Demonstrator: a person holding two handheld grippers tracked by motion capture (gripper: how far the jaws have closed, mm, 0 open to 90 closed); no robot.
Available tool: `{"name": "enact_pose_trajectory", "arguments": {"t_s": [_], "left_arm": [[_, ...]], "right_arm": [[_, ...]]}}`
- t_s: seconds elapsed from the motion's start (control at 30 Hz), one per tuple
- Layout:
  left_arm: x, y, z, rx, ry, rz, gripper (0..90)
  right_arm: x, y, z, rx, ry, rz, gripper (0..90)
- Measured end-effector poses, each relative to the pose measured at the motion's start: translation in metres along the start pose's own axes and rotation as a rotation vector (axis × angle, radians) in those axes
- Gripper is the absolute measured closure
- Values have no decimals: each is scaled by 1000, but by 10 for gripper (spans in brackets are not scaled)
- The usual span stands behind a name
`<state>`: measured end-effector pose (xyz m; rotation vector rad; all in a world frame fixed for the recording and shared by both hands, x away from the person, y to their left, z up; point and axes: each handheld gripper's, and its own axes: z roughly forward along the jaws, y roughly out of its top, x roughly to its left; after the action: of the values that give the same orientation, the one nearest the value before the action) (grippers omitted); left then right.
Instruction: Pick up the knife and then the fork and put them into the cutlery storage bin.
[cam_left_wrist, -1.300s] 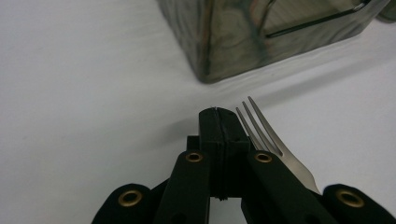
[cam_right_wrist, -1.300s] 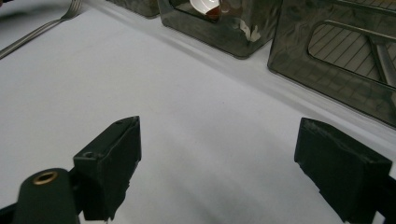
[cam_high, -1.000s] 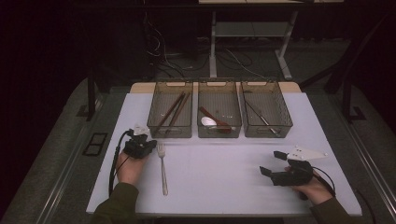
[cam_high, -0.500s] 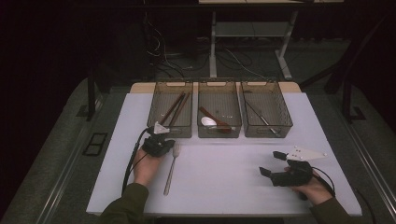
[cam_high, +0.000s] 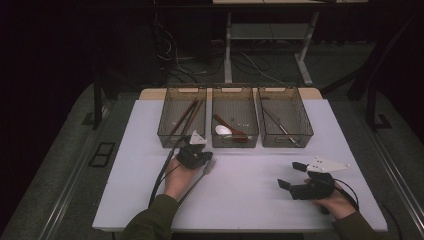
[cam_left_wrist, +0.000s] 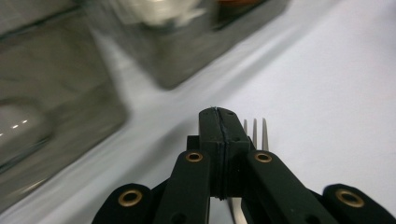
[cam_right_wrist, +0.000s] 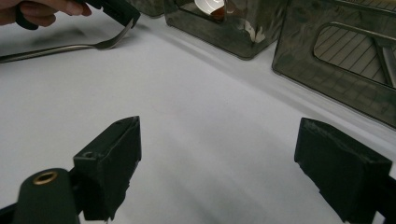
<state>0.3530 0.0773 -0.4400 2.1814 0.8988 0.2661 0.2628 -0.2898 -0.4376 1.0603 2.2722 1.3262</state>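
High view: white bench (cam_high: 250, 200) with three mesh trays along its upper middle. Left tray (cam_high: 182, 116) holds dark sticks, middle tray (cam_high: 235, 116) a white spoon and a red-brown utensil, right tray (cam_high: 285, 116) a slim metal piece. Left gripper (cam_high: 200, 159) sits just below the gap between the left and middle trays, lower left of centre. The fork (cam_high: 207, 167) pokes out at its right side, handle running down-left under the hand. Right gripper (cam_high: 289, 182) rests at lower right, well apart from the trays.

Left gripper view: fingers pressed together, clamped on the fork (cam_left_wrist: 254, 128) near its head; three tines show just right of the fingertips, low over the bench. Trays at upper left are blurred.

Right gripper view: fingers stand wide with nothing between them, bare bench below. At upper left the other gripper pinches the fork's (cam_right_wrist: 60, 47) head, the handle trailing to the left edge, low at the bench.

Risks, as I judge them: the pinch is thin, near one end, so the long handle may swing or slip out. Carried this low, the handle could catch a tray wall. It could also drop into the wrong tray.
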Motion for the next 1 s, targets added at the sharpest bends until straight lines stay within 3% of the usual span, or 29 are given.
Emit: {"name": "enact_pose_trajectory", "arguments": {"t_s": [0.17,0.27,0.43,0.7,0.83,1.0], "left_arm": [[-22,5,9,14,-76,54,893],[-31,6,12,22,-89,85,892],[-30,1,-7,5,-82,91,831],[-32,-32,-48,18,-107,68,726],[-37,-45,-50,57,-100,82,726],[-38,-50,-45,82,-98,93,757]], "right_arm": [[0,0,-1,0,0,-1,145],[0,0,-1,0,0,-1,145],[0,0,-1,0,-3,-4,145],[0,0,-1,3,-3,-2,145],[0,0,0,8,-6,-1,145],[0,0,1,12,-6,-4,145]]}}
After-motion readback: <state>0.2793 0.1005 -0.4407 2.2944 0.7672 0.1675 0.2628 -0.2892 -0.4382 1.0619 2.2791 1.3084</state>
